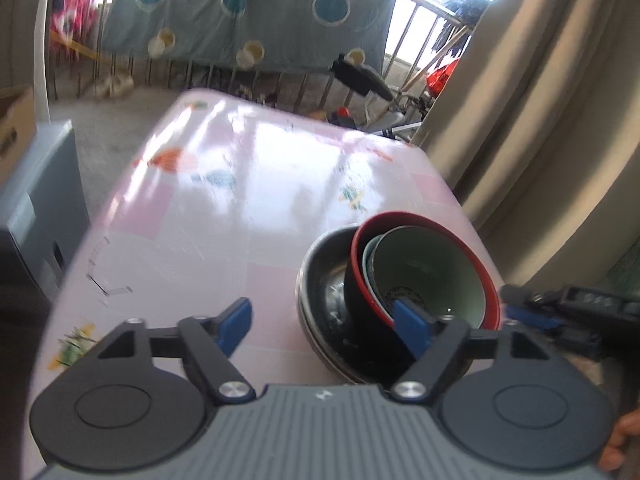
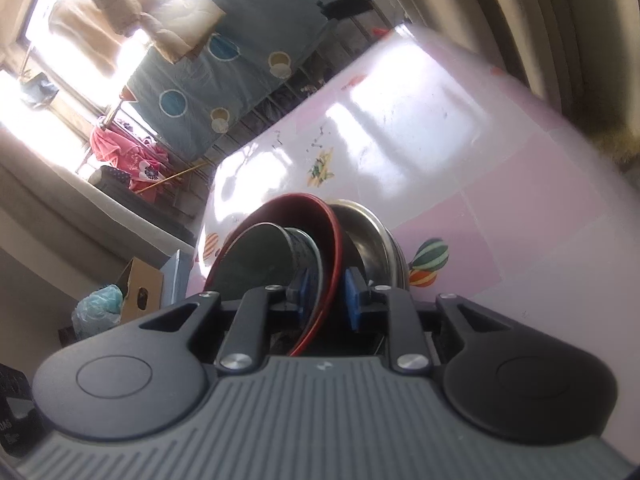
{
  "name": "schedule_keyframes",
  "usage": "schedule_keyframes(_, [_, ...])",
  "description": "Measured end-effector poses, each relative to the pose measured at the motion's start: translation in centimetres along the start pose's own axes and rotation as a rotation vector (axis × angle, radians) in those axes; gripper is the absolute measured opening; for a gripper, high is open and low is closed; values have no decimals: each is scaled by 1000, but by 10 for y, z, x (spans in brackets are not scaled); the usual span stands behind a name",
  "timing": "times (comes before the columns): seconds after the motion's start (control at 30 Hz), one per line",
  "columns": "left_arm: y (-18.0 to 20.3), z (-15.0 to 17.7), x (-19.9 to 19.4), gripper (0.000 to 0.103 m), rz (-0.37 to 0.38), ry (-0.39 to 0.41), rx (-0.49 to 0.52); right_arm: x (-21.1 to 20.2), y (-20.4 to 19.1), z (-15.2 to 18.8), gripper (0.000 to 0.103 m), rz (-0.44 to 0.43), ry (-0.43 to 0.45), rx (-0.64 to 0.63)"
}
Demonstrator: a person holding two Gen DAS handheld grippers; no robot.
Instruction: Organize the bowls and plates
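Right tongs: the right gripper [image 2: 325, 294] is pinching the wall of the red-rimmed bowl [image 2: 280, 240], one blue pad inside and one outside; the rim runs between the pads.
Left tongs: the left gripper [image 1: 320, 322] is spread wide with nothing between the pads; one pad hangs over bare table, the other sits in front of the bowls, and whether it touches them I cannot tell.
Bowls: the red-rimmed bowl is tipped on its side with a green bowl [image 1: 430, 270] nested inside it; both lean in a steel bowl [image 1: 320, 276], which looks to rest on another steel dish beneath.
Place: the stack stands near the close edge of the pink table [image 1: 248, 184], towards the curtain side.
Risk, grip: the hold is on a thin slanted wall near the rim, so the bowl could swing or slip out if lifted quickly.
Risk, nested bowl: the green bowl is loose inside and tilted, so it could slide out and fall.
Risk, steel bowl: dragging the red-rimmed bowl could shift the steel bowl towards the table edge.
In the way: the left tongs stand close to the stack.
Further off: the rest of the table is glossy and bare; a curtain [image 1: 540, 100] hangs beside it, a cardboard box [image 2: 140, 290] sits on the floor, and a blue spotted quilt [image 1: 248, 12] hangs over a rail by the bright window.
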State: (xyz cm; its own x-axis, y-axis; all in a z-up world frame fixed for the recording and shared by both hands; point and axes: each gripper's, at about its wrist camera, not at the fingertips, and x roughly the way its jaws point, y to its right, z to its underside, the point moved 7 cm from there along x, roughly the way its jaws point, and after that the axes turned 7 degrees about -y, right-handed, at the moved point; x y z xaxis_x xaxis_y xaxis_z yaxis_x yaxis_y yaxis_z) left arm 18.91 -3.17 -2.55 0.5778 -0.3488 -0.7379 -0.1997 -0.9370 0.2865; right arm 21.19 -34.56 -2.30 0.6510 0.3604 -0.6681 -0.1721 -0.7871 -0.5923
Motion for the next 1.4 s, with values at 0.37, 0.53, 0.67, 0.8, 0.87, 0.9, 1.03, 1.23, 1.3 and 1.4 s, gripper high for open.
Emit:
schedule_keyframes(0.37, [29,15,-45,103,-154,116,209,-79,-38,47,102,220,182,-274])
schedule_keyframes(0.53, [32,30,-44,103,-179,96,167,-93,-47,79,102,340,188,-372])
schedule_keyframes(0.67, [33,37,-55,103,-232,140,163,-101,-49,93,102,401,199,-406])
schedule_keyframes(0.8, [37,43,-59,103,-305,143,177,-105,-47,102,102,435,192,-430])
schedule_keyframes(0.87, [39,47,-59,103,-341,130,195,-107,-48,104,102,459,195,-433])
schedule_keyframes(0.9, [41,48,-58,103,-354,117,210,-108,-47,104,102,481,200,-434])
schedule_keyframes(1.03, [50,52,-47,103,-365,41,271,-109,-45,104,102,529,217,-435])
schedule_keyframes(1.23, [51,56,-46,103,-349,-2,251,-120,-49,104,102,532,229,-432])
schedule_keyframes(1.3, [52,54,-46,103,-337,-3,243,-123,-50,102,102,549,234,-436])
schedule_keyframes(1.4, [52,51,-48,103,-322,-9,227,-127,-50,99,102,558,245,-431])
